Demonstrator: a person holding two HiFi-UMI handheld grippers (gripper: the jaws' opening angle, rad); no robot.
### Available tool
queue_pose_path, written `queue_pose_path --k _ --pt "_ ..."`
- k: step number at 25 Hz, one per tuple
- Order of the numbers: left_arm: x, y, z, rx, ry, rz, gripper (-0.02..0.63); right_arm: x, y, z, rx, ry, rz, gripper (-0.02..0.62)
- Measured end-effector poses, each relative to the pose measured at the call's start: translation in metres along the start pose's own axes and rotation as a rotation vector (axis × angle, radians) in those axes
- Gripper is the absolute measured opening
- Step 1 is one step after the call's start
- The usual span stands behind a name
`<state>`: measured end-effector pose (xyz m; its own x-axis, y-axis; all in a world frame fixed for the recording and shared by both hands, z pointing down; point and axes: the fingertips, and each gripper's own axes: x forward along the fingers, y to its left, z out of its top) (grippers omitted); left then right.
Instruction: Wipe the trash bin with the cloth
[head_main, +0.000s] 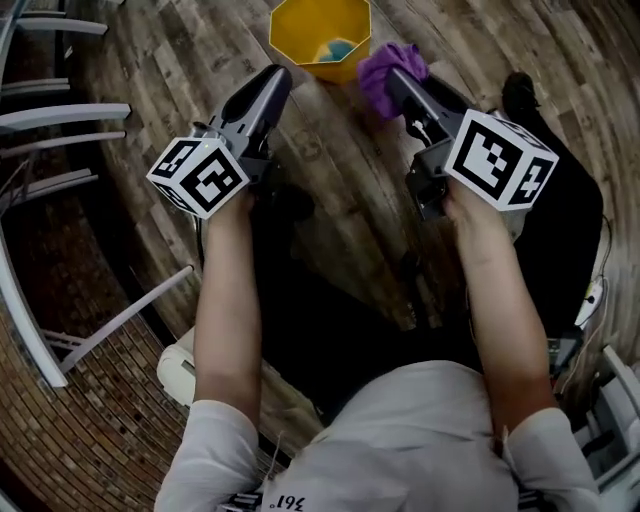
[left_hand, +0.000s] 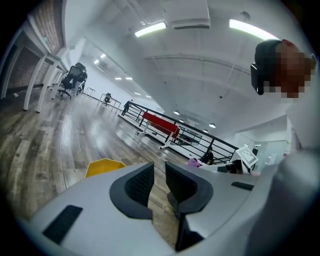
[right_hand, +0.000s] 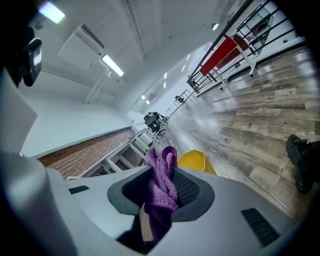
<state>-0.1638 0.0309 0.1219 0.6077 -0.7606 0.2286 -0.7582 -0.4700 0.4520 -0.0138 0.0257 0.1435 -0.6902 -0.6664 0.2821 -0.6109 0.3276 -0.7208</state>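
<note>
A yellow trash bin (head_main: 320, 35) stands on the wooden floor ahead of both grippers, with something blue-green (head_main: 338, 50) inside it. Only its rim shows in the left gripper view (left_hand: 102, 166), and in the right gripper view it lies beyond the jaws (right_hand: 197, 161). My right gripper (head_main: 395, 78) (right_hand: 162, 172) is shut on a bunched purple cloth (head_main: 385, 70) (right_hand: 161, 185), held just right of the bin's near rim. My left gripper (head_main: 275, 75) (left_hand: 159, 172) hovers left of the bin, jaws drawn together to a thin slit, empty.
White metal table legs (head_main: 60, 115) stand along the left. A black shoe (head_main: 518, 92) (right_hand: 302, 162) rests on the floor to the right. Far off are a red bench (left_hand: 160, 125) with railings and some office chairs (left_hand: 72, 80). A white stool (head_main: 180, 372) sits by my left elbow.
</note>
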Motion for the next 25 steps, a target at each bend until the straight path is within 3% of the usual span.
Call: queue_pose_path --k 3,6,13,16,22,25 --pt "0.009 0.023 0.003 0.030 0.016 0.023 0.125 0.016 -0.027 0.015 0.072 -0.057 -0.038 0.115" --pt "0.028 0.046 -0.007 0.096 0.100 0.026 0.173 0.033 -0.064 0.026 0.131 -0.092 -0.103 0.115" --pt "0.051 0.120 -0.048 0.374 0.416 0.035 0.175 0.073 -0.146 -0.001 0.194 -0.070 -0.217 0.115" --pt "0.068 0.121 -0.070 0.464 0.501 -0.002 0.175 0.084 -0.163 -0.008 0.201 -0.048 -0.235 0.115" --pt "0.103 0.118 -0.169 0.706 0.668 -0.046 0.179 0.092 -0.211 -0.042 0.200 0.004 -0.267 0.115" --pt "0.116 0.128 -0.191 0.797 0.742 -0.068 0.179 0.093 -0.225 -0.045 0.192 0.017 -0.293 0.115"
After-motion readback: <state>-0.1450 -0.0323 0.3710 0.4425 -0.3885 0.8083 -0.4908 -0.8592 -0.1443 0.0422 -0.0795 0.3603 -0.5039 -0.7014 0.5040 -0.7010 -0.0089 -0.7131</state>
